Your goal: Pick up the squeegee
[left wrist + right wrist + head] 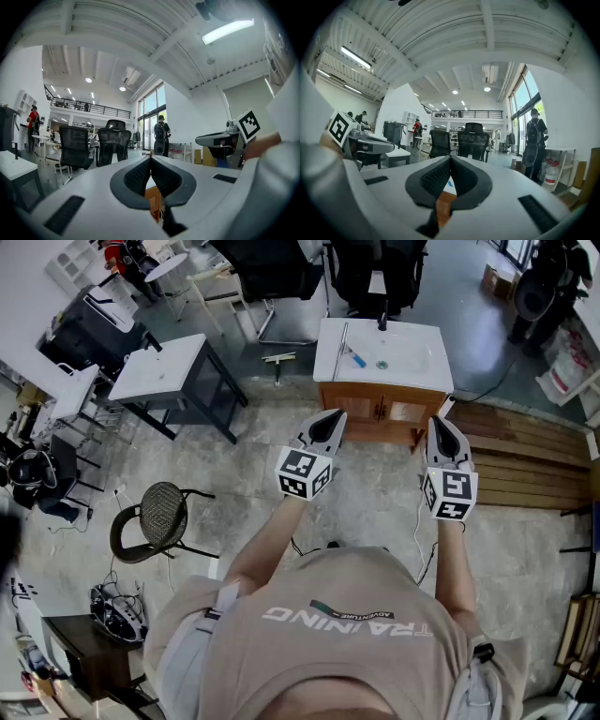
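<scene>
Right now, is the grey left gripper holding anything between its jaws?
No, the grey left gripper is shut, its jaws pressed together with nothing between them.

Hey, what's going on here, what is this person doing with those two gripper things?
A person stands facing a white sink on a wooden cabinet, with a gripper in each hand. The left gripper and the right gripper are both shut and empty, held level in front of the body, short of the sink. A long silver item and a small blue item lie on the sink top. Nothing is picked up yet.
</scene>
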Available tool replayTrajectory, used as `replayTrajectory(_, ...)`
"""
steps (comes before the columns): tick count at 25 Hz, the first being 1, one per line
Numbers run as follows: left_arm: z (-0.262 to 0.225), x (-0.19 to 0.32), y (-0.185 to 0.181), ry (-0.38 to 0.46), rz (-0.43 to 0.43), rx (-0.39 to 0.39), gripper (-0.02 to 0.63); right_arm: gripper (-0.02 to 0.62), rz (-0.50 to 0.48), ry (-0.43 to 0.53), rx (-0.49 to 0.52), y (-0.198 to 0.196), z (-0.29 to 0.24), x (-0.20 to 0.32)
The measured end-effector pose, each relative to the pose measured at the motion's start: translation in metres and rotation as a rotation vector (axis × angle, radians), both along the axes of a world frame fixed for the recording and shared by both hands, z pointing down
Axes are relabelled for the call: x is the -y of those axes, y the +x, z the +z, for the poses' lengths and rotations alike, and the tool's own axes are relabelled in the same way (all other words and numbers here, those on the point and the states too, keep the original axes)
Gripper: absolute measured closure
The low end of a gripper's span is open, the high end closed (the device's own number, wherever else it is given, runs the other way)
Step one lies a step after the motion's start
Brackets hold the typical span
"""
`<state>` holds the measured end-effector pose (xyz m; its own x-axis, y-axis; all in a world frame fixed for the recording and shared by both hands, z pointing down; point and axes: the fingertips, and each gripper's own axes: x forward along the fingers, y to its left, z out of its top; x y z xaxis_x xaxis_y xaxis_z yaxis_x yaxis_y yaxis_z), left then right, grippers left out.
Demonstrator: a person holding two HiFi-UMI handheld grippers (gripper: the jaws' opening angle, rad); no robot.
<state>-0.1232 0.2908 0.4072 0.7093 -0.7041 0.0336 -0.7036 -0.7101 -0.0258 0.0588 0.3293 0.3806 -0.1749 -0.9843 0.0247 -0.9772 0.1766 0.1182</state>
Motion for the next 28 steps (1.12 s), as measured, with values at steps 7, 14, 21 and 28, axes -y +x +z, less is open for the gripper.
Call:
replayTrajectory(7, 0.01, 0.006, -0.007, -0.01, 0.053, 0.004, 0.592, 0.565, 0.017, -0.011, -0.018, -0.012, 0.003, 0.006)
replayTrajectory(14, 0.025, 0.015, -0.023, -0.02, 0.072, -0.019, 0.594, 0.563, 0.052, -0.05, -0.046, -0.026, 0.027, 0.004)
replayTrajectory(21, 0.055, 0.03, -0.031, -0.085, 0.068, -0.048, 0.593, 0.563, -0.002, -0.133, -0.061, -0.046, 0.058, 0.005)
replayTrajectory(28, 0.068, 0.061, -0.029, -0.124, 0.038, -0.057, 0.594, 0.563, -0.079, -0.269, -0.058, -0.043, 0.1, 0.029)
